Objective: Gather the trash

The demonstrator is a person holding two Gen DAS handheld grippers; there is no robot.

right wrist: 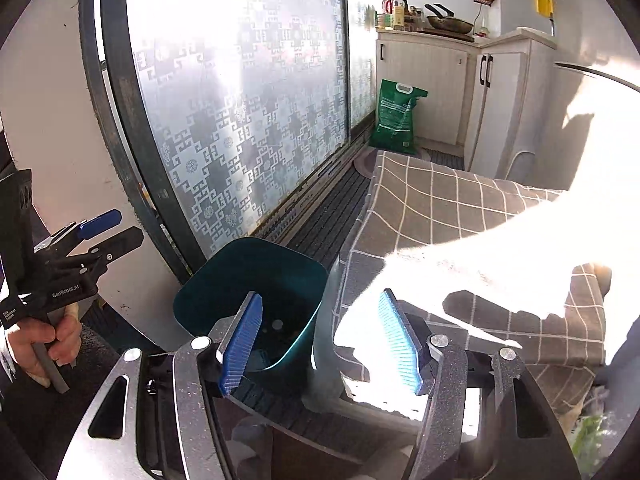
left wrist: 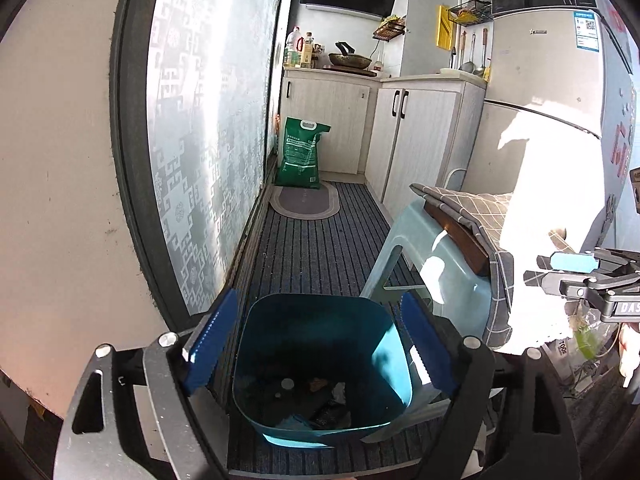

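Note:
A teal bin (left wrist: 320,364) stands on the striped floor mat, with dark scraps of trash (left wrist: 316,392) at its bottom. My left gripper (left wrist: 316,344) is open and empty, hovering over the bin with its blue pads either side of the rim. In the right wrist view the bin (right wrist: 248,292) sits at lower centre. My right gripper (right wrist: 320,344) is open and empty, above the bin's right edge and the stool. The right gripper also shows in the left wrist view (left wrist: 576,268). The left gripper also shows in the right wrist view (right wrist: 108,228).
A pale blue stool (left wrist: 424,256) under a brown checked cloth (right wrist: 460,208) stands right of the bin. A frosted sliding door (right wrist: 240,100) runs along the left. A green sack (left wrist: 302,152), an oval mat (left wrist: 304,202), cabinets (left wrist: 412,136) and a fridge (left wrist: 548,92) lie beyond.

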